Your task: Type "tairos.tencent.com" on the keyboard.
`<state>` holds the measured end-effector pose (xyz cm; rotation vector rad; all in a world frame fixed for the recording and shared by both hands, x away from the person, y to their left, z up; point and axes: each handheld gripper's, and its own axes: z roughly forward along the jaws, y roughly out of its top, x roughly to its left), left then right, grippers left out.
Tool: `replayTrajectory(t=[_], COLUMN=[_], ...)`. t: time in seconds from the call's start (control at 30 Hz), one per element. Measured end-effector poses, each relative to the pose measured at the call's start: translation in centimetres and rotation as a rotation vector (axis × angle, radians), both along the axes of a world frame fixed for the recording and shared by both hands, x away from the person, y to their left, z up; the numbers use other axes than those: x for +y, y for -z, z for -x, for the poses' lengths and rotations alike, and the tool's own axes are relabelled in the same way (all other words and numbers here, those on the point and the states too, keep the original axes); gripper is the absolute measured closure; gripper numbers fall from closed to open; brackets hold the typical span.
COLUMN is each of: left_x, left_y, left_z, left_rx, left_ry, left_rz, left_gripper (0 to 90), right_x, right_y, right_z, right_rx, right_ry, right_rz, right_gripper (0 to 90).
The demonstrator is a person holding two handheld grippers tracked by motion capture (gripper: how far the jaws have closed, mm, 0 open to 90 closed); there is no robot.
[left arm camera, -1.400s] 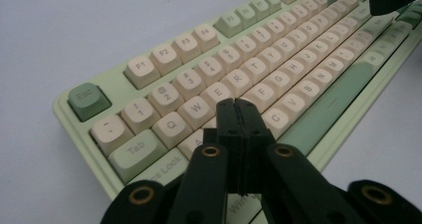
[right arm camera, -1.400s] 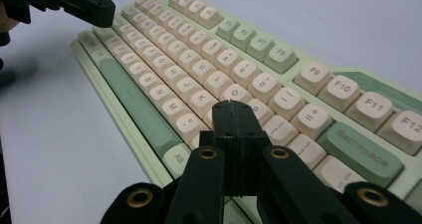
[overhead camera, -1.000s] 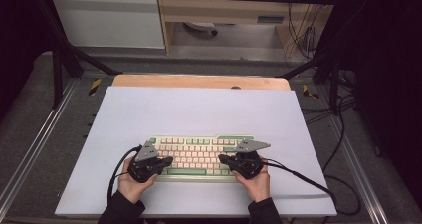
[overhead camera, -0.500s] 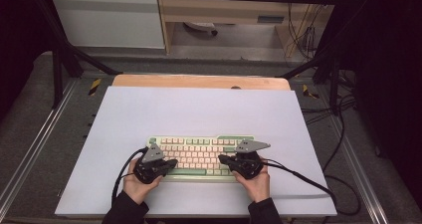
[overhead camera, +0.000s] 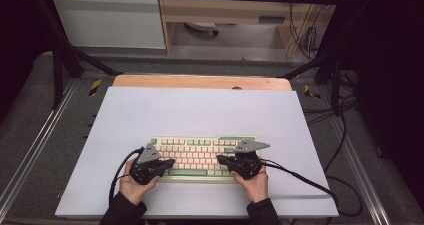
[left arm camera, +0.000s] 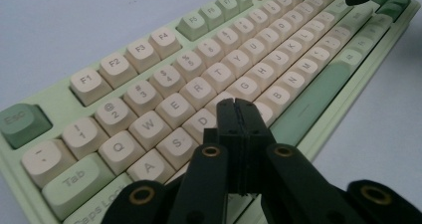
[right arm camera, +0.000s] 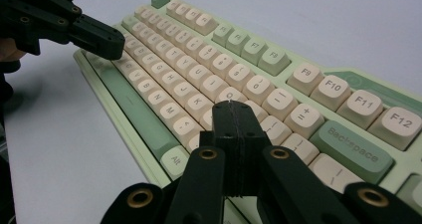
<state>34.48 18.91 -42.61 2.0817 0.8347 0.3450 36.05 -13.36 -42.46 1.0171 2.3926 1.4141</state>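
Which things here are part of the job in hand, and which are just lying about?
In the job: keyboard; left gripper, shut; right gripper, shut.
Just about: white mat, wooden table edge, floor cables.

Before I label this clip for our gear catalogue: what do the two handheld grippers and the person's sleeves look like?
Both the left gripper and the right gripper are black, each topped by a grey three-cornered plate, with brass-coloured pivot rings on the black jaws. A black cable trails from each. The sleeves are dark.
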Motion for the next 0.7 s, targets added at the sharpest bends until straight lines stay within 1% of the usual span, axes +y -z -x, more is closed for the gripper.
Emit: replayTrajectory(t=[0.07,0.23,0.57,0.7], left_x=[0.4,1.2,1.9,2.0], left_y=[-0.1,-0.4,-0.5,-0.5], left_z=[0.0,0.1,0.1,0.0], left_rx=[-0.003,-0.009,-0.010,-0.009], left_ry=[-0.009,-0.019,-0.027,-0.031], left_rz=[0.004,0.018,0.028,0.029], left_gripper=[89.9,89.9,89.9,89.9], right_x=[0.2,1.1,2.9,3.4], right_y=[0.0,-0.2,-0.1,0.1], right_z=[-0.1,-0.4,-1.5,-1.9], right_rx=[0.004,-0.004,0.002,0.011], right_ry=[0.003,-0.006,0.002,0.012], right_rz=[-0.001,0.005,0.037,0.048], right_gripper=[90.0,90.0,90.0,90.0])
